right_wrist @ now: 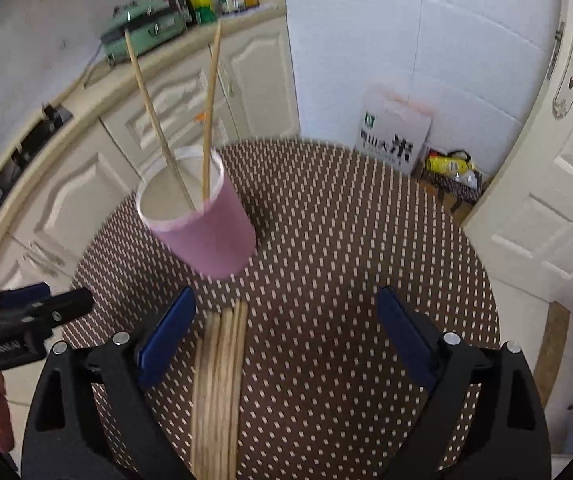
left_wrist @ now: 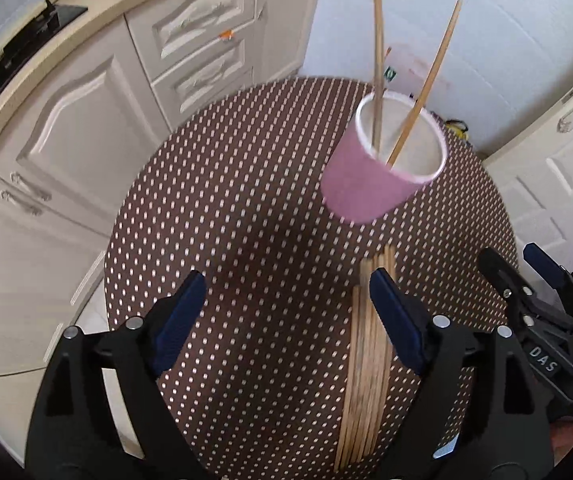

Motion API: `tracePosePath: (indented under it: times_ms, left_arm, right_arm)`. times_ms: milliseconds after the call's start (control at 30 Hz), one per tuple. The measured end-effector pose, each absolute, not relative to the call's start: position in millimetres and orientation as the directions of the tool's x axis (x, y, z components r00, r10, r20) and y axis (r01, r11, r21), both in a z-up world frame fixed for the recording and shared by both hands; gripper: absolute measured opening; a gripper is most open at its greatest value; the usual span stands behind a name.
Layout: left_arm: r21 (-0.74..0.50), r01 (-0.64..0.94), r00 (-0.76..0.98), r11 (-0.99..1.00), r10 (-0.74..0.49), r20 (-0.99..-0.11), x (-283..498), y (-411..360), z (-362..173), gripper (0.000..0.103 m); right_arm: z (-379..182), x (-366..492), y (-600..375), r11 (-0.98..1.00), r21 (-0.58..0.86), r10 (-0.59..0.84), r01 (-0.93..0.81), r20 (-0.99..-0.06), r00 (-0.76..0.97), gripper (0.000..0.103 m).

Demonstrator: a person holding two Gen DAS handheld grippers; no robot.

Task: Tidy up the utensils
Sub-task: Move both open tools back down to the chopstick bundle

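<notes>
Round counter point(left_wrist: 246, 208) with brown dotted cover, seen from above in both wrist views.

Pink cup point(left_wrist: 378, 172) stands toward the upper right of the left wrist frame, upper left point(right_wrist: 206, 232) of the right wrist frame. Two chopsticks point(left_wrist: 378, 52) stand in it, leaning apart, tips well above the rim.

Chopstick bundle point(left_wrist: 366, 360) lies flat on the counter, running from the bottom edge up toward the cup, its far end just short of the cup's base.

Left gripper point(left_wrist: 286, 312): jaws spread wide, nothing between them. Bundle lies below and just beside its right-hand finger, at lower right of centre in that frame; the finger overlaps it in view, contact cannot be told.

Right gripper point(right_wrist: 286, 328): jaws spread wide, empty. Bundle point(right_wrist: 218, 380) lies just inside its left-hand finger, lower left of centre. Each gripper shows at the edge of the other's view.

White cabinets point(left_wrist: 66, 152) along the left of the frame.
</notes>
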State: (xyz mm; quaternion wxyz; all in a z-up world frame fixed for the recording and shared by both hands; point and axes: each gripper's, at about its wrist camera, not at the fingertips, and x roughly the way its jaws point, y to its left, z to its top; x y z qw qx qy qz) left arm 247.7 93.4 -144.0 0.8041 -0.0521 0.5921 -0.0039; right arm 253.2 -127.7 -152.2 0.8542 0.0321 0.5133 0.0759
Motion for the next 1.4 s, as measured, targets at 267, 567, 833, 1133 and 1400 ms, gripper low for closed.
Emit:
tracePosePath:
  times_ms: [267, 567, 833, 1133, 1400]
  left_arm:
    - [-0.086, -0.046, 0.23, 0.995, -0.073, -0.97, 232, 95, -172, 0.084]
    - [-0.097, -0.046, 0.166, 0.994, -0.088, -0.982, 219, 97, -198, 0.084]
    - [-0.105, -0.059, 0.11, 0.993, -0.098, -0.989, 212, 99, -216, 0.084]
    - [-0.111, -0.044, 0.073, 0.993, -0.107, -0.992, 208, 93, -233, 0.084]
    - [-0.104, -0.051, 0.055, 0.993, -0.101, -0.993, 205, 84, -242, 0.084]
  right_arm:
    - [-196, 238, -118, 0.991, 0.067, 0.103, -0.116, -0.933, 0.345, 0.089]
    - [-231, 228, -101, 0.989, 0.022, 0.059, -0.147, -0.966, 0.251, 0.089]
    - [-249, 224, -90, 0.986, 0.008, 0.045, -0.166, -0.974, 0.223, 0.088]
    - [-255, 227, -81, 0.987, -0.001, 0.037, -0.162, -0.972, 0.231, 0.085]
    - [-264, 238, -49, 0.978, 0.001, 0.047, -0.208, -0.976, 0.213, 0.064]
